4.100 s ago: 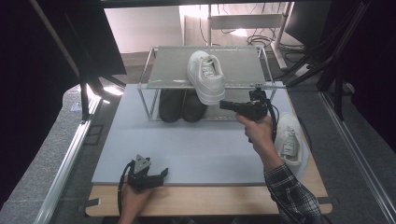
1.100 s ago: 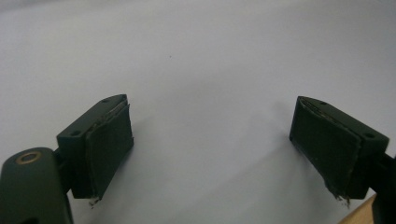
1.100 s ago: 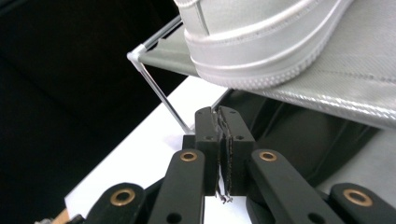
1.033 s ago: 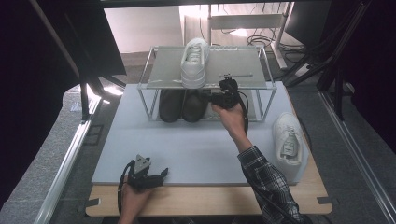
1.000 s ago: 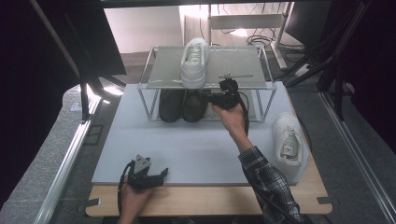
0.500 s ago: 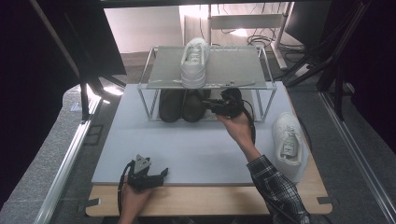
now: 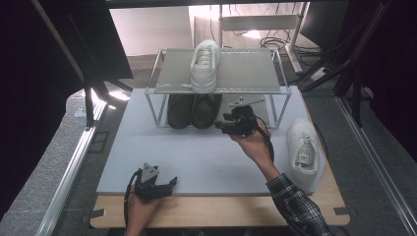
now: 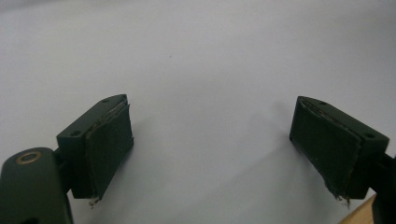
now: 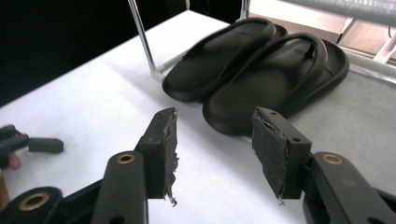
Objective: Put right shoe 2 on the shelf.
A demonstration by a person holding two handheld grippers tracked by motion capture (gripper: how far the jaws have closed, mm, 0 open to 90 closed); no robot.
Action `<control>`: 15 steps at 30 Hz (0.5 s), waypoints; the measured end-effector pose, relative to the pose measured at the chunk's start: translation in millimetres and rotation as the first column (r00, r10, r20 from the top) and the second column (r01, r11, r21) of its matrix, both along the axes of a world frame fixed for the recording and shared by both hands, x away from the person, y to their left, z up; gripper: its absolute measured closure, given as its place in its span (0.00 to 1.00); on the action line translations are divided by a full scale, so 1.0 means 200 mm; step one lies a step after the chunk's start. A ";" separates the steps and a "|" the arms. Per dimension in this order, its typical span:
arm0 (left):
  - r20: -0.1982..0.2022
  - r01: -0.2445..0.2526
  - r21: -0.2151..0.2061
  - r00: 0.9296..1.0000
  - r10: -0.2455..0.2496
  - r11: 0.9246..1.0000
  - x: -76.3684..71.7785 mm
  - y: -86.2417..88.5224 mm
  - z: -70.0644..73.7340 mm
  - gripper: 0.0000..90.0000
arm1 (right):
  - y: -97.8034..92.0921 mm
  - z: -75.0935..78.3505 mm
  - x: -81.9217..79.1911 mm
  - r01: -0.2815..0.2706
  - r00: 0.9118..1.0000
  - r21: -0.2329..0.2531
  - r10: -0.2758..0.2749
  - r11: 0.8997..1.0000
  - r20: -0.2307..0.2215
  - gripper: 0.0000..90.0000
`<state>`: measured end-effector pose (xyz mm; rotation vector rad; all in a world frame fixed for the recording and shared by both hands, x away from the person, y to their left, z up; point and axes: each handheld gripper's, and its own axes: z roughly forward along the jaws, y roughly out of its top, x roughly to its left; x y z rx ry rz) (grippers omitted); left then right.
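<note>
At a wire shoe rack (image 7: 275,88) on a grey table mat (image 7: 206,157), the right gripper (image 7: 227,127) hovers just in front of the rack's lower level, its jaws parted and holding nothing. A pair of black slippers (image 9: 261,65) lies under the rack. One white sneaker (image 7: 205,65) rests on the rack's top shelf; the other white sneaker (image 7: 303,150) lies well right of the rack. The left gripper (image 7: 164,185), jaws wide apart and empty, rests on the mat well in front of the rack.

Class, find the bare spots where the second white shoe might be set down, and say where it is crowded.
Free: rack top right of the white shoe; mat between slippers and left gripper. Crowded: under the rack, where the slippers sit beside the right gripper.
</note>
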<state>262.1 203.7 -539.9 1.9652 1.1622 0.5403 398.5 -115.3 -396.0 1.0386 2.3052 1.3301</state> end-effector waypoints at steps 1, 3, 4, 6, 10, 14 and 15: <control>0.000 0.000 0.000 1.000 0.000 1.000 0.00 0.00 0.00 0.14 | 0.00 -0.01 -0.01 0.000 1.000 -0.010 0.000 1.000 0.002 0.54; 0.000 0.000 0.000 1.000 0.000 1.000 0.00 0.00 0.00 0.14 | -0.02 -0.02 -0.02 0.003 1.000 -0.028 -0.002 1.000 0.005 0.54; 0.000 0.000 0.000 1.000 0.000 1.000 0.00 0.00 0.00 0.14 | -0.02 -0.03 -0.02 0.001 1.000 -0.033 -0.001 0.999 0.004 0.54; 0.000 0.000 0.000 1.000 0.000 1.000 0.00 0.00 0.00 0.14 | -0.04 -0.04 -0.03 -0.002 1.000 -0.039 0.002 0.999 0.001 0.55; 0.000 0.000 0.001 1.000 0.000 1.000 0.00 0.00 0.00 0.14 | -0.06 -0.05 -0.05 -0.006 1.000 -0.050 0.006 0.999 -0.003 0.56; 0.000 0.000 0.001 1.000 0.000 1.000 0.00 0.00 0.00 0.14 | -0.09 -0.07 -0.07 -0.010 1.000 -0.056 0.009 0.998 -0.016 0.56; 0.000 0.000 0.000 1.000 0.000 1.000 0.00 0.00 0.00 0.14 | -0.10 -0.07 -0.07 -0.010 1.000 -0.061 0.009 0.998 -0.015 0.56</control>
